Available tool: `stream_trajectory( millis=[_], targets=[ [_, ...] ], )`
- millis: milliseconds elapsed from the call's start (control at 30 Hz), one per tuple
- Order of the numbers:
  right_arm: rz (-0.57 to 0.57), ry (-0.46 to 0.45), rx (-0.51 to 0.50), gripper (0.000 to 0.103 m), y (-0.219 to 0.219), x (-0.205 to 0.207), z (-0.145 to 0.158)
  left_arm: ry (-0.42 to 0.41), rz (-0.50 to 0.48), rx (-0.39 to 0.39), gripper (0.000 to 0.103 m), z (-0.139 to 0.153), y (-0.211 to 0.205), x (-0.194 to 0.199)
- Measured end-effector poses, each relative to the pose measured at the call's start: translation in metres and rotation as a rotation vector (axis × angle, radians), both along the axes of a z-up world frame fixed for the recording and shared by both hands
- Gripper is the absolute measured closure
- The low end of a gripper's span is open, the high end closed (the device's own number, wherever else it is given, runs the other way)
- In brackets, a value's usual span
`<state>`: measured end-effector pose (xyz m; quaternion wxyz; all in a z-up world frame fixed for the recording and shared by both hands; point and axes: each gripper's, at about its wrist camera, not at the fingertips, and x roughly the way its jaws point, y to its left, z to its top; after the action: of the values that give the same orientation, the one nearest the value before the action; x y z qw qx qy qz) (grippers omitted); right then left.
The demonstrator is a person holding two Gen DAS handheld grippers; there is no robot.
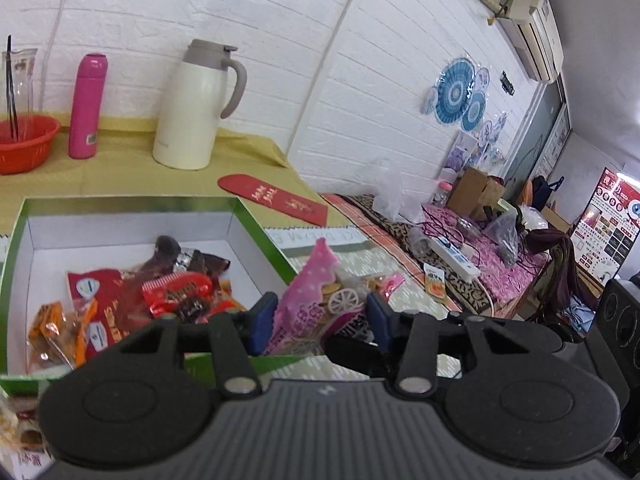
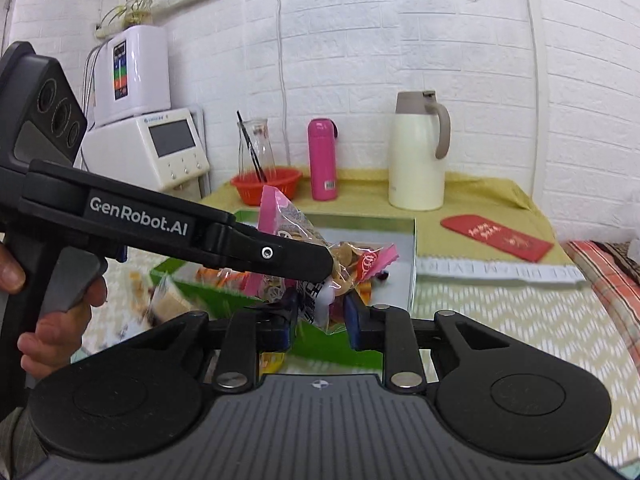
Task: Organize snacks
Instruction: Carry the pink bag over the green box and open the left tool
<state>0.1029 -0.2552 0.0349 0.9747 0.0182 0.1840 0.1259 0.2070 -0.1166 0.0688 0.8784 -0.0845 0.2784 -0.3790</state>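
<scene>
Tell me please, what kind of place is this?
Probably a lived-in room of a home. A thermos jug and pink flask stand on a cloth-covered table, an air conditioner hangs on the white brick wall, and bags clutter a patterned surface.

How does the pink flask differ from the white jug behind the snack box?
The pink flask is slim, bright pink and has no handle; the white jug is wider, taller, cream-coloured, with a grey-brown lid and side handle. Both stand upright on the yellow cloth by the wall.
</scene>
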Motion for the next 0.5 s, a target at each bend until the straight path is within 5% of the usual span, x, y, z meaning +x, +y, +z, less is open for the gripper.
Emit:
stream_trajectory(
  millis=[500],
  targets=[
    [-0.007, 0.051, -0.029, 0.059, -0.007, 0.064, -0.023, 0.084, 0.044, 0.004, 0.056, -0.028, -0.009, 0.066]
  ],
)
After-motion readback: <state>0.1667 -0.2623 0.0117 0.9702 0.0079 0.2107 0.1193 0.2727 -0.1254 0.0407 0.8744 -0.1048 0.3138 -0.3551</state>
